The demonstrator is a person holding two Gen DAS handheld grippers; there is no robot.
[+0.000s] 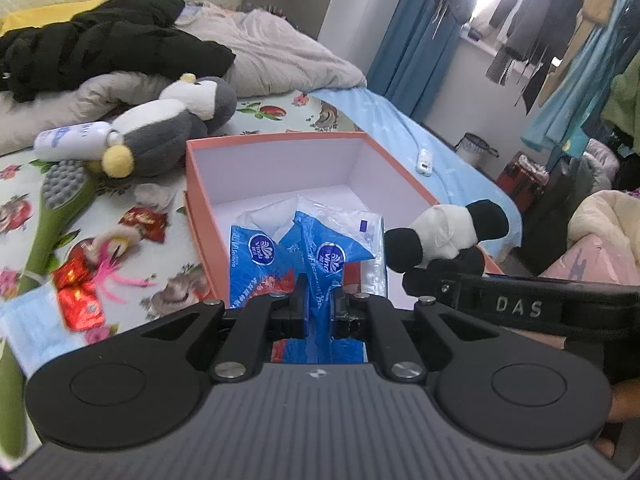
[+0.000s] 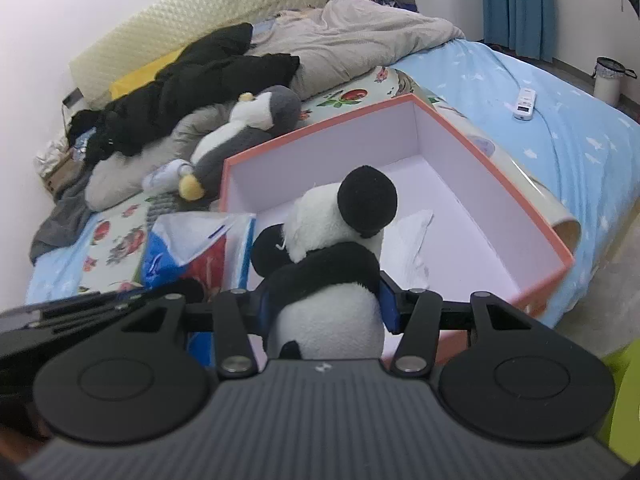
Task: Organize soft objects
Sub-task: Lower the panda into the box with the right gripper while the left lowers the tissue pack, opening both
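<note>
Here, panda (image 2: 328, 280) sits clamped between right jaws.

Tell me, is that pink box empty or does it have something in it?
Nearly empty. The pink box has no lid on, and only a white crumpled tissue lies on its floor.

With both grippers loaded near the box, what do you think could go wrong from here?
1. The left gripper pinches only a thin fold of the tissue pack, so it might slip out.
2. The right gripper, holding the panda plush, is close beside the left; they may collide over the pink box.
</note>
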